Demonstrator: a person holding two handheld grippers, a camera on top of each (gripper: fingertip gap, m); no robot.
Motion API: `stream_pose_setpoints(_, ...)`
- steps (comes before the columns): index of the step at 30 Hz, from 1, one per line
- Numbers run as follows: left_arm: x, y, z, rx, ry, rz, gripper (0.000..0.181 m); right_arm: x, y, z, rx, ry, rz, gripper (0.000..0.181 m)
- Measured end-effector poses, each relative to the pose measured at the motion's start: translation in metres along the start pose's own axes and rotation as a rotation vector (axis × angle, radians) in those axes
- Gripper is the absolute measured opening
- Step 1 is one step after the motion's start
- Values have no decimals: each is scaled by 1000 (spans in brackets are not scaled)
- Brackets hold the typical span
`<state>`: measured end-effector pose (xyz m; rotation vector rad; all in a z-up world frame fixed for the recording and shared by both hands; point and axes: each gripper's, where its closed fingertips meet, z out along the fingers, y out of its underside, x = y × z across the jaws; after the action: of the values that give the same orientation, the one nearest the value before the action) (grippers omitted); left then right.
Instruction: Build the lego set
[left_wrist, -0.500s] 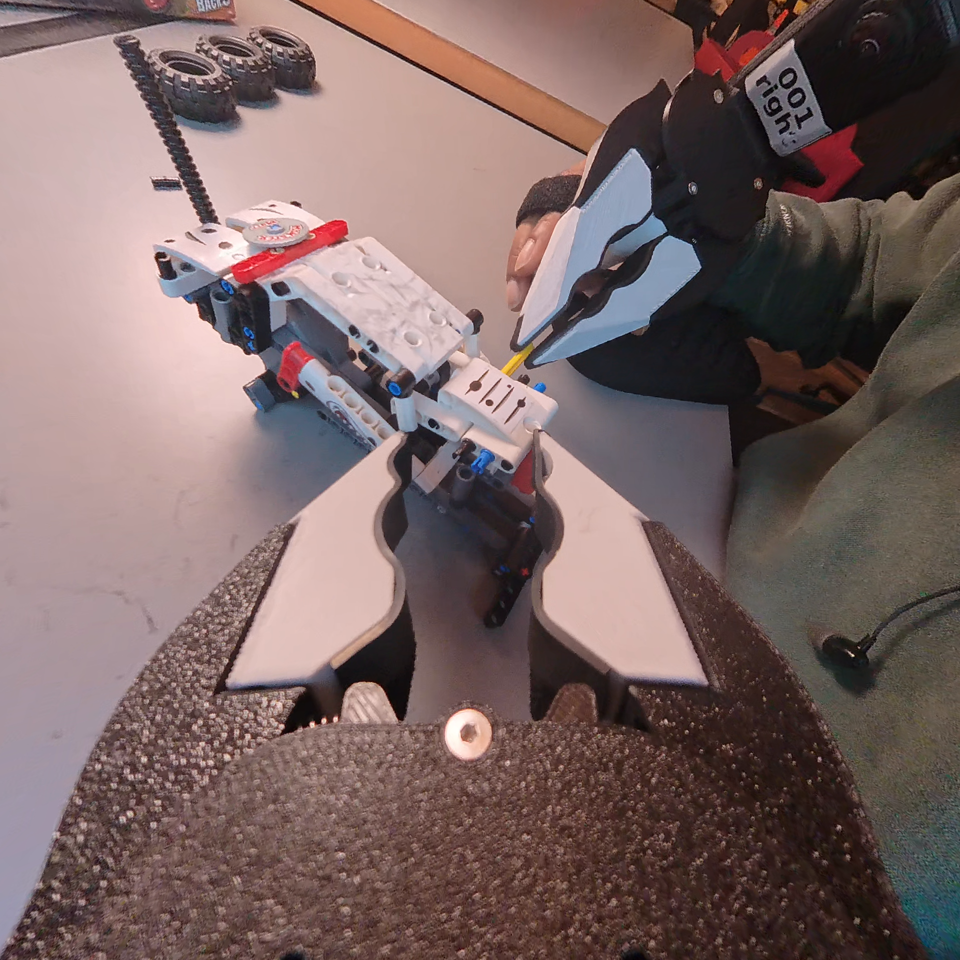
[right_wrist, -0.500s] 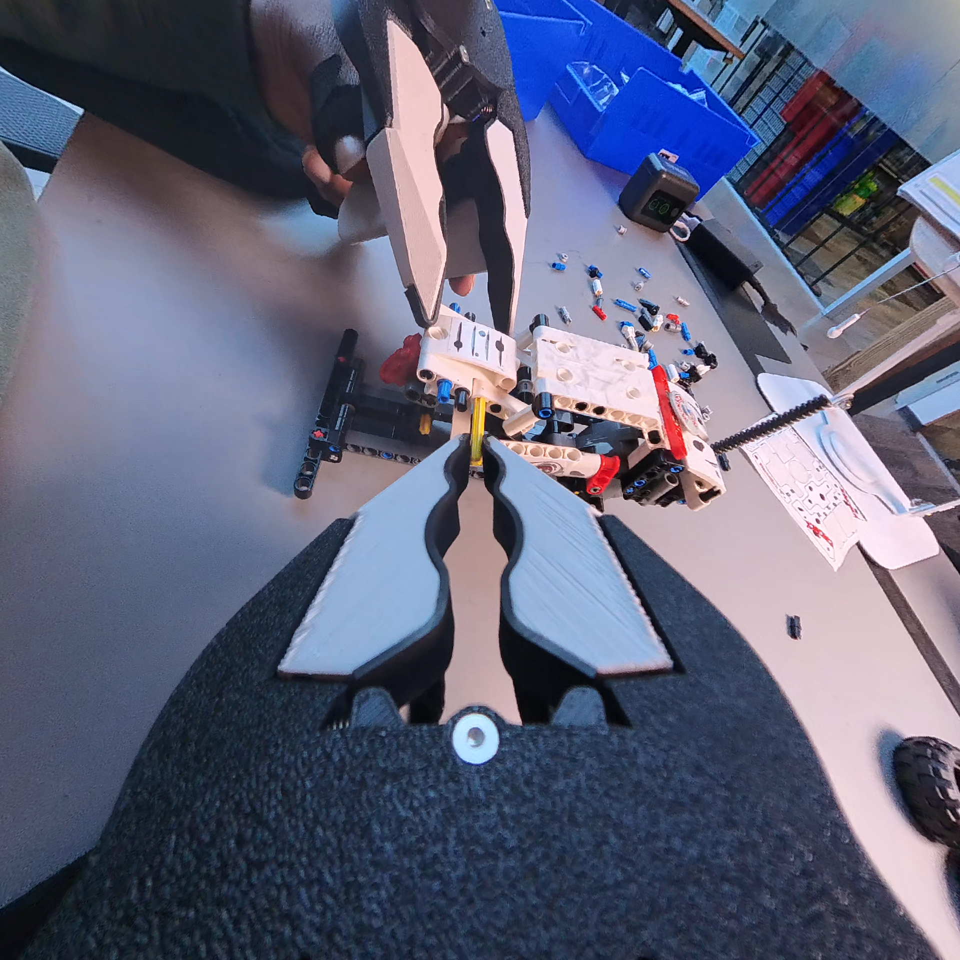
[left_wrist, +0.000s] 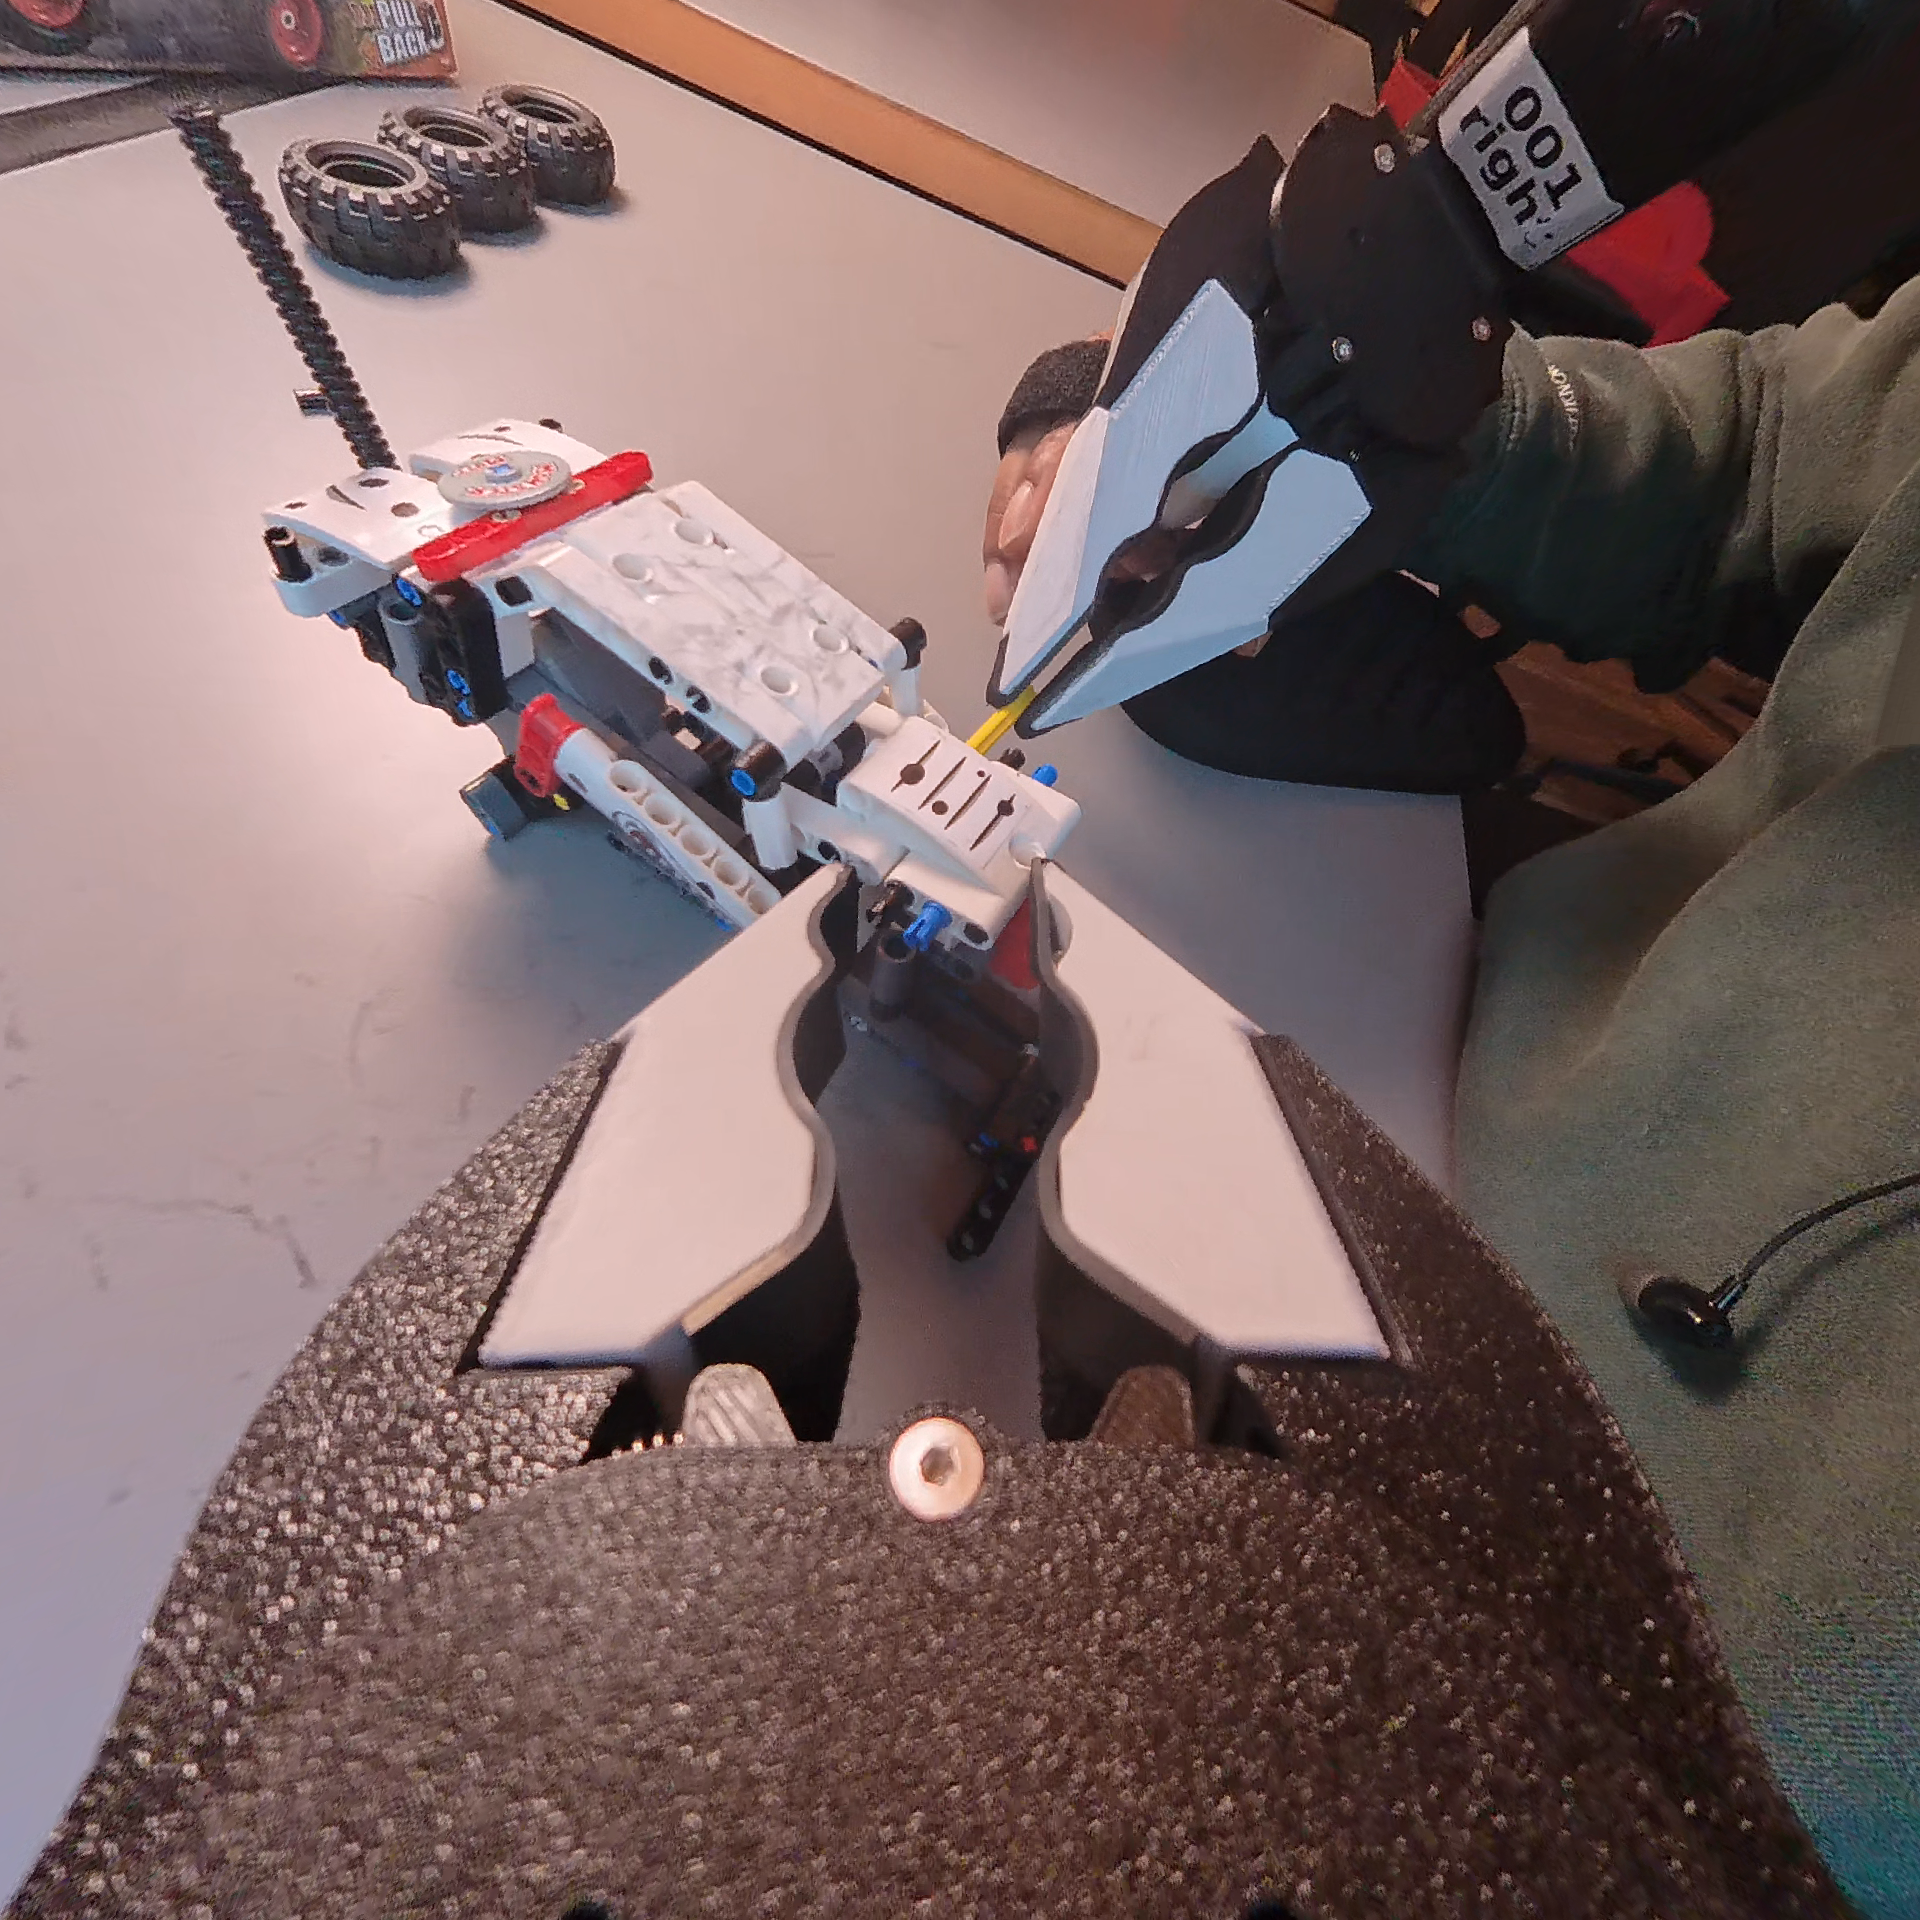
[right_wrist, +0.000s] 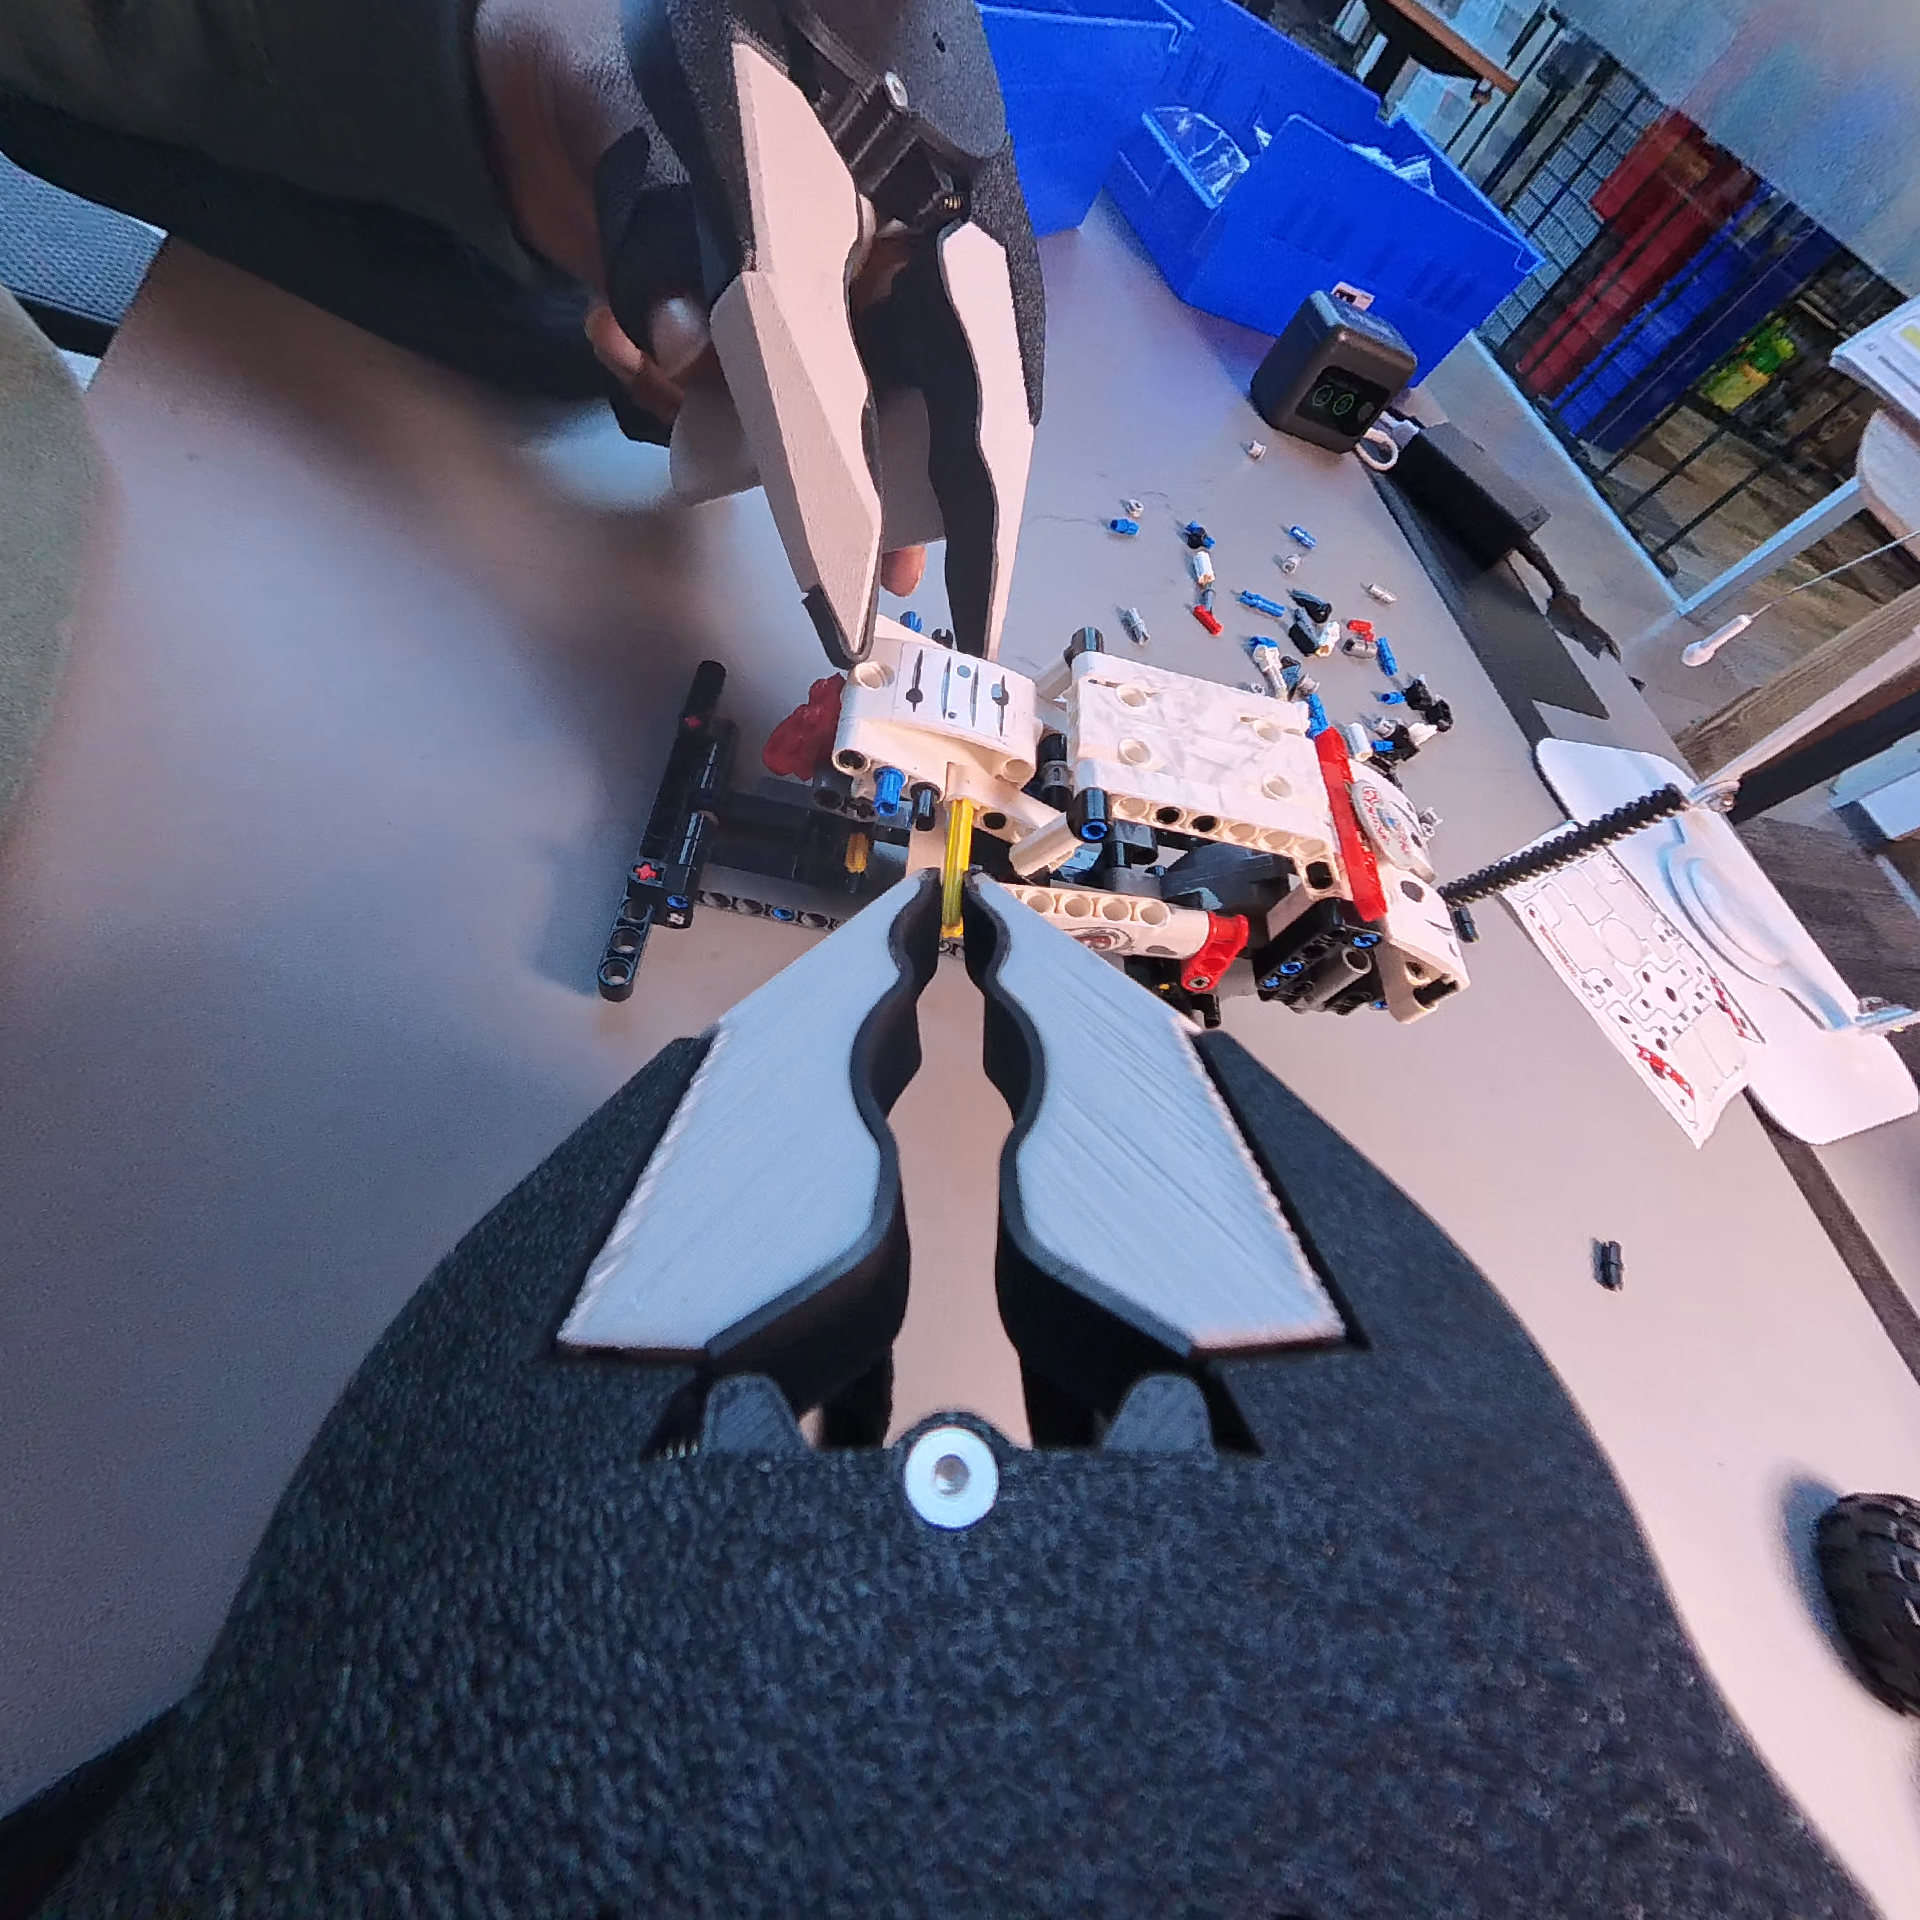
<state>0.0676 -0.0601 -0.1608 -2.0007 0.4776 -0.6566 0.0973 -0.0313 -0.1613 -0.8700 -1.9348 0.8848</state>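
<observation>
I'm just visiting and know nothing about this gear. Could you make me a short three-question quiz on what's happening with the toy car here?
1. True or false: the right hand-held gripper is pinching a thin yellow rod that sticks out of the toy car.
2. Which part of the toy car does the left hand-held gripper hold? A) the red bar on top B) the white block at the near end C) a tyre
3. How many loose black tyres lie in a row in the left wrist view?

Key
1. True.
2. B: its fingers sit on either side of the white block.
3. Three.
</observation>
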Motion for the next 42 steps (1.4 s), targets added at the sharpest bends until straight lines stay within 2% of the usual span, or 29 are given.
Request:
stream_pose_setpoints(20,-1,0,-1,1,15,12,31,0,-6,7,34,-67,16,1)
stream_pose_setpoints(26,1,0,0,21,35,-2,30,4,-2,-10,5,-33,42,11)
stream_pose_setpoints(31,3,-3,2,20,40,5,45,0,6,-5,-37,-42,34,7)
stream_pose_setpoints(42,2,-2,7,13,1,30,36,2,9,-7,-28,-67,84,3)
